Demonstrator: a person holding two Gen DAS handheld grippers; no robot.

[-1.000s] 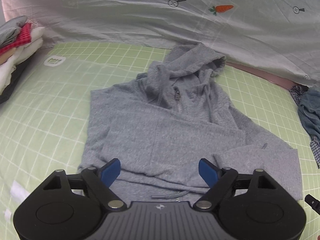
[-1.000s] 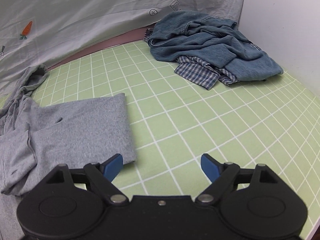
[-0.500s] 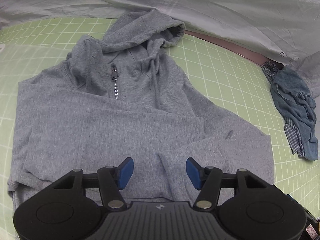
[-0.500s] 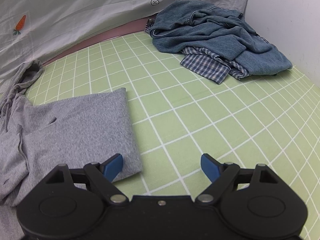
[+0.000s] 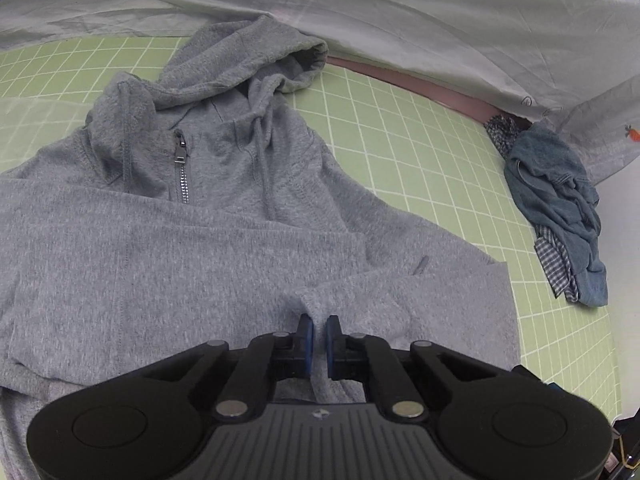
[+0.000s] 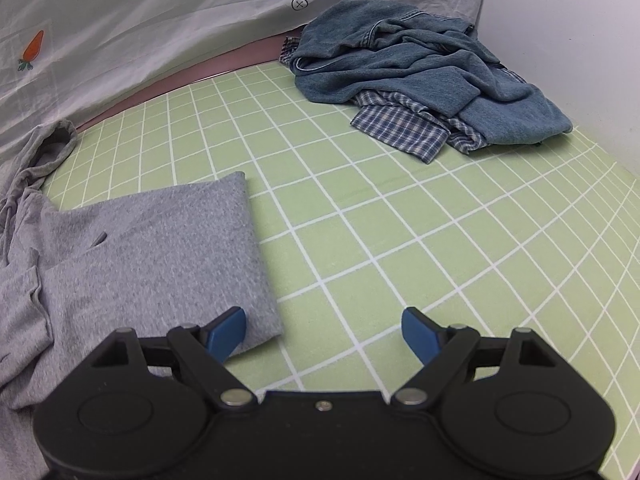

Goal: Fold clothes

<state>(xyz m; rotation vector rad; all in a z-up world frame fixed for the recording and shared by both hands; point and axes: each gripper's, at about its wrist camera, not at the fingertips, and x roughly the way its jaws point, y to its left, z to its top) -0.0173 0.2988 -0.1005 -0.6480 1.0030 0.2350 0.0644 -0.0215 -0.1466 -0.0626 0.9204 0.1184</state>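
A grey zip hoodie (image 5: 168,248) lies face up on the green grid mat (image 5: 420,152), hood toward the far side, a sleeve folded across its chest. My left gripper (image 5: 316,334) is shut on the cuff end of that sleeve, pinching a ridge of grey fabric between its blue pads. In the right wrist view the hoodie (image 6: 152,248) lies at the left. My right gripper (image 6: 324,332) is open, low over the mat, its left pad resting at the hoodie's near corner and its right pad over bare mat.
A heap of blue denim and checked shirts (image 6: 420,76) lies at the mat's far right; it also shows in the left wrist view (image 5: 560,208). A pale sheet with carrot prints (image 6: 140,20) hangs behind the mat. A white wall (image 6: 568,20) stands on the right.
My left gripper moved forward over the hoodie and closed on the sleeve cuff. My right gripper stayed open and edged slightly closer to the hoodie's corner.
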